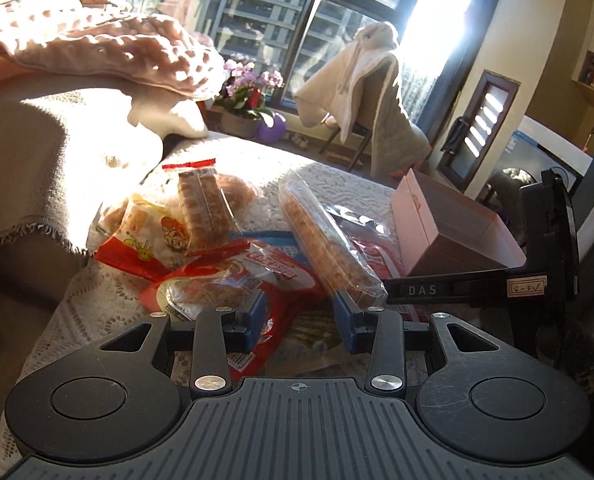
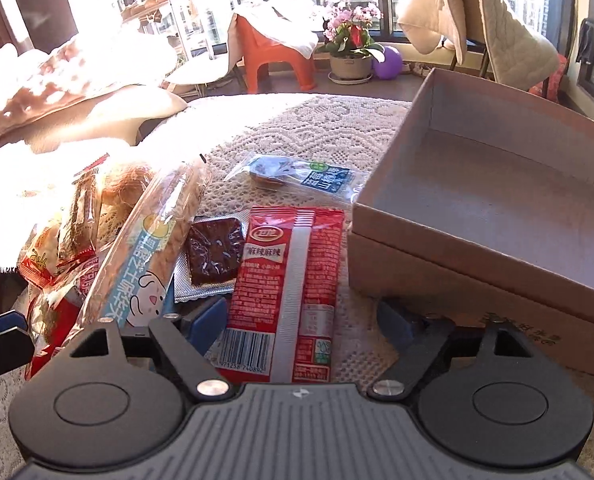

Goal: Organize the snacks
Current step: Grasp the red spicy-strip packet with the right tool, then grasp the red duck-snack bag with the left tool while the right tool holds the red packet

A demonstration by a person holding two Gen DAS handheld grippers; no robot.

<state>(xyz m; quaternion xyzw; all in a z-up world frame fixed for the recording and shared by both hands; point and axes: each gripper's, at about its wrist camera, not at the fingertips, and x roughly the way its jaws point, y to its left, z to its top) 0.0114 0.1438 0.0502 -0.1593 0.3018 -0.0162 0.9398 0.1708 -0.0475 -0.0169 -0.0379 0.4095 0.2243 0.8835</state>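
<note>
Landmark: cardboard box (image 2: 497, 208), open-topped, nothing seen inside, set on the lace cloth (image 2: 297, 128) that covers the surface.

Right claw (image 2: 301, 320) is held wide open, nothing gripped. Its blue fingers (image 2: 207, 318) are spread either side of the red snack packet (image 2: 289, 292), which lies flat just left of the box's near corner; contact with the pads cannot be told. The right-hand finger is seen just beside the box's front wall.

Further left of the box, a dark brown square snack in a clear sachet (image 2: 213, 252) is partly tucked under the red packet's edge. Beyond the red packet, close to the box's left wall, a small clear packet with a dark blue label (image 2: 305, 178) is laid on the cloth.

Left of those, a long clear-wrapped bread stick with a cartoon rabbit (image 2: 149, 256) is propped on the snack pile (image 2: 57, 240), tilted.

Left claw (image 1: 301, 320) is open at a medium gap, nothing gripped; it is held over a red packet (image 1: 233, 280) in the pile, left of the box (image 1: 453, 232). The long bread stick (image 1: 329, 240) is seen ending right at the left claw's right-hand finger; touching or not cannot be told. A second wrapped bar (image 1: 205, 204) rests on the pile, farther from the box. The right tool's black body (image 1: 545, 240) is seen just beside the box.
</note>
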